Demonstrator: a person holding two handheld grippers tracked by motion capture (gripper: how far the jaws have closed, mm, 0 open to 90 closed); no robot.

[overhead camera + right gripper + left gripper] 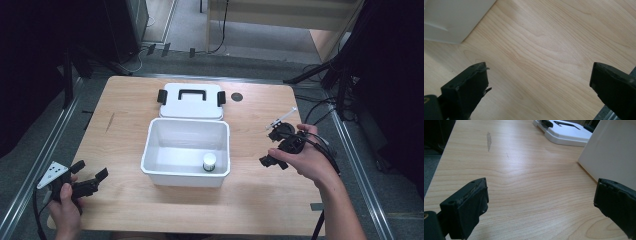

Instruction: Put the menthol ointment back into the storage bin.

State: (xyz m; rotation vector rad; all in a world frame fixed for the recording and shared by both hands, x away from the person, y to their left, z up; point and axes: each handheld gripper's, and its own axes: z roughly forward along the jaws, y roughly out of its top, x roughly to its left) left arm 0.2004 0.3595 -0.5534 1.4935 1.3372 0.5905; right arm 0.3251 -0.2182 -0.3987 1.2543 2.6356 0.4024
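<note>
An open white box [152, 150] stands in the middle of the wooden table [125, 130]. A small white jar [209, 162] sits inside it near the front right corner. The box's white lid [191, 107], with a black handle and clips, lies flat just behind it. My left gripper [90, 170] rests at the table's front left, open and empty, and points toward the box wall [614, 152]. My right gripper [271, 146] hovers to the right of the box. Its jaws stand wide over bare wood, with nothing between them [539, 85].
A thin white syringe-like thing [281, 119] lies by the right hand, toward the far right of the table. A dark round spot [237, 97] marks the tabletop beside the lid. The table's right edge [609, 113] is close to my right gripper.
</note>
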